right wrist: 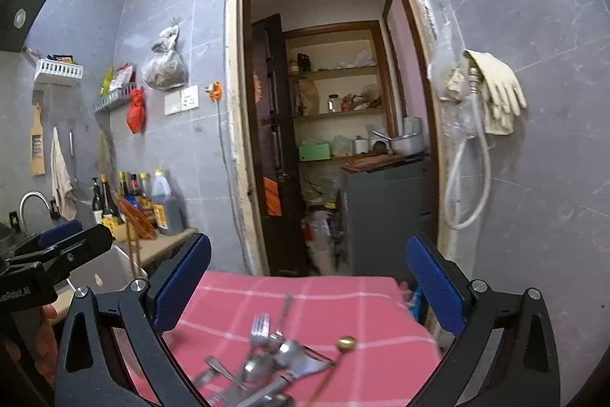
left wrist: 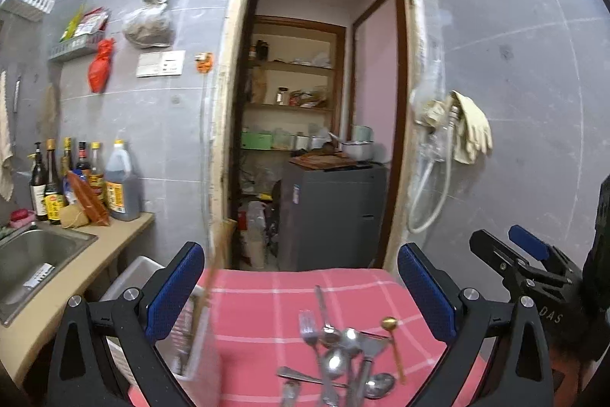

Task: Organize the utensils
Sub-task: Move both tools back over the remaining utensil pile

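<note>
Nearest in both wrist views lies the heap of utensils (left wrist: 339, 357) on the pink checked cloth (left wrist: 267, 315), low between the blue pads. The left gripper (left wrist: 301, 288) stands with its jaws spread wide and nothing between the pads; the right gripper (right wrist: 309, 285) is likewise released, its pads clear of the metalware beneath. In the heap one fork (left wrist: 309, 325) can be counted, one small gold-headed spoon (left wrist: 389, 323) at the right side, one flat spatula-like blade and at least three steel spoons; the overlapping handles are too tangled and blurred for a sure total. Bare cloth runs on all sides of the pile, widest toward the far edge, which ends straight in front of the doorway (left wrist: 320, 102). At the cloth's left edge a wire rack (left wrist: 190, 334) sits touching it, with a white bin (left wrist: 133, 273) just behind. Further left the counter (left wrist: 114, 243) carries one steel sink (left wrist: 34, 254) and a row of about six bottles (left wrist: 80, 178) against the tiled wall. Through the doorway stand a grey cabinet (left wrist: 335, 212) and shelves. On the right wall hang rubber gloves (left wrist: 472, 128) and a white hose (left wrist: 431, 193).
</note>
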A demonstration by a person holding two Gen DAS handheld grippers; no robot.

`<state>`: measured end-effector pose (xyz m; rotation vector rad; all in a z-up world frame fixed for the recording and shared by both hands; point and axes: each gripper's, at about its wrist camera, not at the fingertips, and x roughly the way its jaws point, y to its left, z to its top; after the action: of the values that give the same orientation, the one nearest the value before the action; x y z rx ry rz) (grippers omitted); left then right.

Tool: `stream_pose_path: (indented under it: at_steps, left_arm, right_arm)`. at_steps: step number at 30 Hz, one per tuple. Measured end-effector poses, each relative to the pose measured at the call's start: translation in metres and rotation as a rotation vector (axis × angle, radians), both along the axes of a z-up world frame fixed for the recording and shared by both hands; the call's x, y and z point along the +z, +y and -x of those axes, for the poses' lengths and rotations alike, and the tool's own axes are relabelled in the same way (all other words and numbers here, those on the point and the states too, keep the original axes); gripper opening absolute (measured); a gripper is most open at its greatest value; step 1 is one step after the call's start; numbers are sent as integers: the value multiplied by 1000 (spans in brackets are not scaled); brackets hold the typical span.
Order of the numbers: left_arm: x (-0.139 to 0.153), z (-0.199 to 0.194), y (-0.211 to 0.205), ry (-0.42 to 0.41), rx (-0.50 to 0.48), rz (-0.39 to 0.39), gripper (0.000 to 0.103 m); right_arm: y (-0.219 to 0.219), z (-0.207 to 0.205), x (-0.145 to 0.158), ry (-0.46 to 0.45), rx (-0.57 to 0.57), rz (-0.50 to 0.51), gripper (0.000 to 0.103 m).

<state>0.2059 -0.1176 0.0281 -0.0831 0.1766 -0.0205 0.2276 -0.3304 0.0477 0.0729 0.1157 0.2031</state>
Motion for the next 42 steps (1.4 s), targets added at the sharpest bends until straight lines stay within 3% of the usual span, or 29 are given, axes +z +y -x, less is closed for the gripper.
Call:
stream_pose_path:
  at_steps: [10,17,22,25,30,35,42]
  left_arm:
    - [-46,-8,-46,85,-38,-26,102]
    - [-82,-30,-54,226,-81,-35,102]
    - [-104,-49,-55,340,-141,-8,100]
    - [-115,-58,-56,402,-177,7,90]
    - [-132,-81,-51,517,-205,54,61]
    - [-148,-103,-44,635,-198,102,43]
    - [-164,-117,-35,756,-211,201,32]
  right_arm:
    - [-43,-23,-45,154,41,-29,101]
    - [-48,-51,-91,303,92,-79,100]
    - [-42,-72,-117,417,139,-103,78]
    - [-37,-85,-129,474,161,-106,67]
    - [-26,-112,-147,564,184,-105,53]
    - [-20,-136,-163,645,186,-114,41]
    - [-11,-168,-187,780,216,-152,27]
